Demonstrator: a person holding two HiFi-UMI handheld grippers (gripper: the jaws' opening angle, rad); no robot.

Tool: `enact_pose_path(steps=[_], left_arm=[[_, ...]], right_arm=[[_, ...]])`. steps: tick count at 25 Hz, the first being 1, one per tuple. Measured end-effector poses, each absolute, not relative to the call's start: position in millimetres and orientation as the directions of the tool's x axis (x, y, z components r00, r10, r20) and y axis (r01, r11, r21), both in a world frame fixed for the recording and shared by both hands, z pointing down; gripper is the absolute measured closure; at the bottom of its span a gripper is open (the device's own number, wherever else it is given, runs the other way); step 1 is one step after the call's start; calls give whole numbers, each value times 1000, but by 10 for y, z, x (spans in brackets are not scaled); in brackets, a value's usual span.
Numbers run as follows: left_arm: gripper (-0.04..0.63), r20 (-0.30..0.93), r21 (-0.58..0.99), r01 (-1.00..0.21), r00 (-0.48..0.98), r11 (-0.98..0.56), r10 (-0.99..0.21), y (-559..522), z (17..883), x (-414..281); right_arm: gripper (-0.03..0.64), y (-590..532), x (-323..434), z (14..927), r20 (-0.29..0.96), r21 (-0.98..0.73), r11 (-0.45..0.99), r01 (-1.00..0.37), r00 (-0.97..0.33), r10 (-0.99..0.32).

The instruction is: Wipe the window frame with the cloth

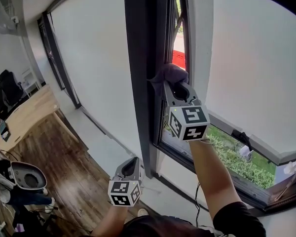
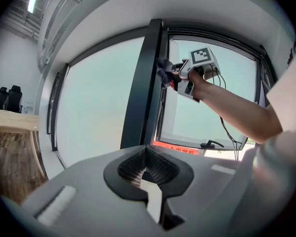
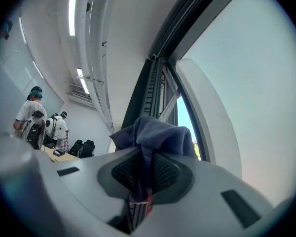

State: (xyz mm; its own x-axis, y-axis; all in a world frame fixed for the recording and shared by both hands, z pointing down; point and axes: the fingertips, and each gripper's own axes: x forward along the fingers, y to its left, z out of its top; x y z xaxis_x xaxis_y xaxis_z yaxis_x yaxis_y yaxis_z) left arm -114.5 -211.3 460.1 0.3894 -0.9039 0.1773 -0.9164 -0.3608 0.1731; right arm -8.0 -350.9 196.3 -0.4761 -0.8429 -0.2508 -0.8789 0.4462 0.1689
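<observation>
A grey-purple cloth (image 1: pixel 168 73) is bunched against the inner edge of the dark upright window frame (image 1: pixel 140 58), at the gap of the opened sash. My right gripper (image 1: pixel 179 89) is raised there and shut on the cloth, arm stretched up. In the right gripper view the cloth (image 3: pixel 155 132) rises out of the shut jaws of the right gripper (image 3: pixel 145 174), with the frame (image 3: pixel 150 90) just behind. My left gripper (image 1: pixel 132 163) hangs low beside the frame's foot, shut and holding nothing. The left gripper view looks up past the left gripper (image 2: pixel 147 174) at the frame (image 2: pixel 143 83), cloth (image 2: pixel 164 73) and right gripper (image 2: pixel 180 75).
The open sash carries a handle (image 1: pixel 242 138); green shrubs (image 1: pixel 237 162) show outside below it. A white sill runs under the glass. Wooden floor (image 1: pixel 54 152), a desk (image 1: pixel 24 115) and office chairs (image 1: pixel 7 88) lie to the left. People (image 3: pixel 32 117) stand far back in the room.
</observation>
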Motion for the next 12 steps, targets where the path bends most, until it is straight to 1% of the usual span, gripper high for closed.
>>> enact_pose_path(steps=[6,12], left_arm=[[588,185,176,-916,391,-361,-901,-2160,4636,-1074],[588,201,177,-918,386,-354,-901,-2211,4700,-1075]], right_arm=[[569,-3517,-58,2178,-223,168,462,-871,-490,-843],[569,-3529,-33,2281,-233,134,478,-868,-497,-836]])
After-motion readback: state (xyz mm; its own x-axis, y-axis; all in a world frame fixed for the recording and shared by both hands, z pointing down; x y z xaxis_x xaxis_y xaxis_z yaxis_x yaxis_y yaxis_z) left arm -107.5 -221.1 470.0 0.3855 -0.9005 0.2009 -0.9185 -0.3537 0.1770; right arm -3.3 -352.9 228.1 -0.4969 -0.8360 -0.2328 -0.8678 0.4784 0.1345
